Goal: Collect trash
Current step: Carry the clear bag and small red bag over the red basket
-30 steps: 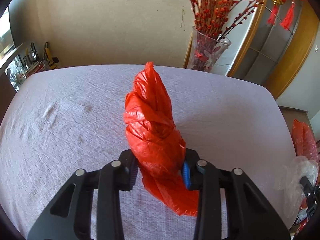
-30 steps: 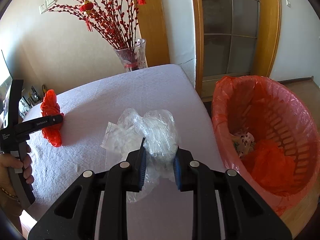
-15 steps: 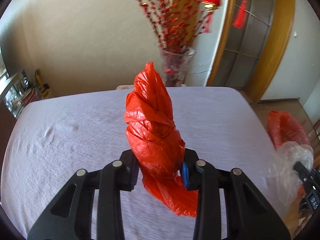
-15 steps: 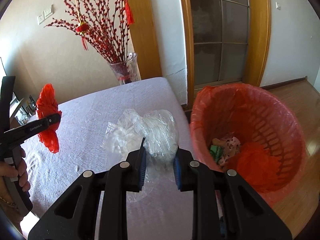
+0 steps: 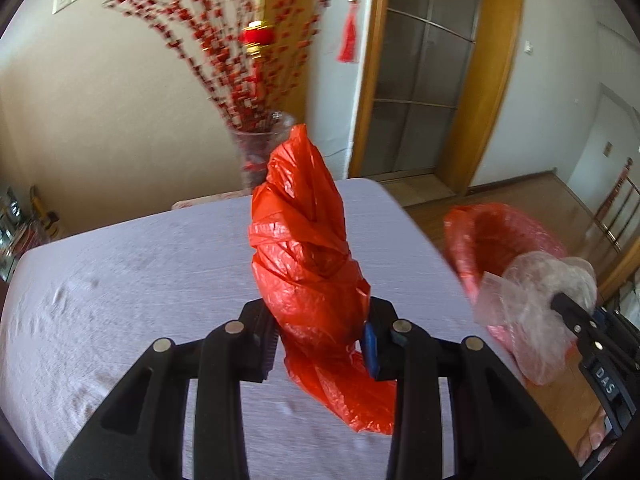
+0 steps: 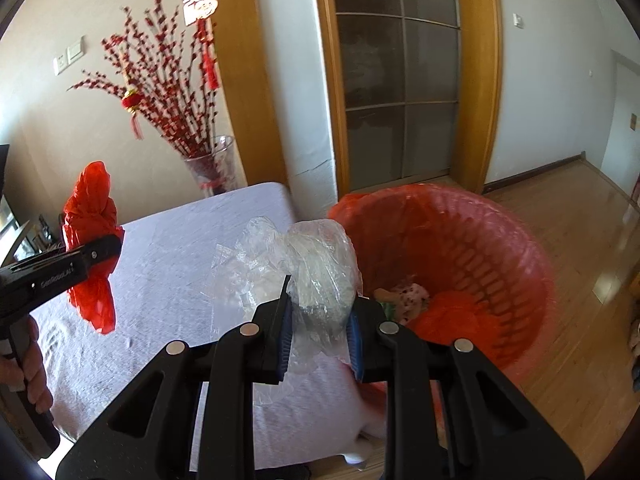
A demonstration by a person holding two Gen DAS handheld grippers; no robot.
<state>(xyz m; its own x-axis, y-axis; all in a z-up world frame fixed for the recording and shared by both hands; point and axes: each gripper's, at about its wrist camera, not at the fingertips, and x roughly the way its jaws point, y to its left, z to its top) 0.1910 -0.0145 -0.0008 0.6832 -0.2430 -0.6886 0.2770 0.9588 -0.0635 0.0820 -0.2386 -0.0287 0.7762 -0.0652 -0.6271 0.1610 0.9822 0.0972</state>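
- A twisted red plastic bag (image 5: 308, 256) is pinched between the jaws of the left gripper (image 5: 320, 344) and is held upright above the bench (image 5: 120, 280), with its loose tail hanging below the jaws.
- The same red plastic bag (image 6: 94, 216) is seen from the right wrist camera, clamped in the left gripper (image 6: 100, 252) over the left part of the bench (image 6: 180, 264).
- A crumpled clear plastic bag (image 6: 316, 268) is pinched between the jaws of the right gripper (image 6: 318, 328), near the right edge of the bench and just beside the bin (image 6: 480, 248).
- The bin is lined with a red bag and stands on the wooden floor (image 6: 592, 264) beside the bench; some scraps and red plastic are seen lying inside it.
- A glass vase (image 6: 214, 168) of red berry branches is seen behind the far end of the bench.
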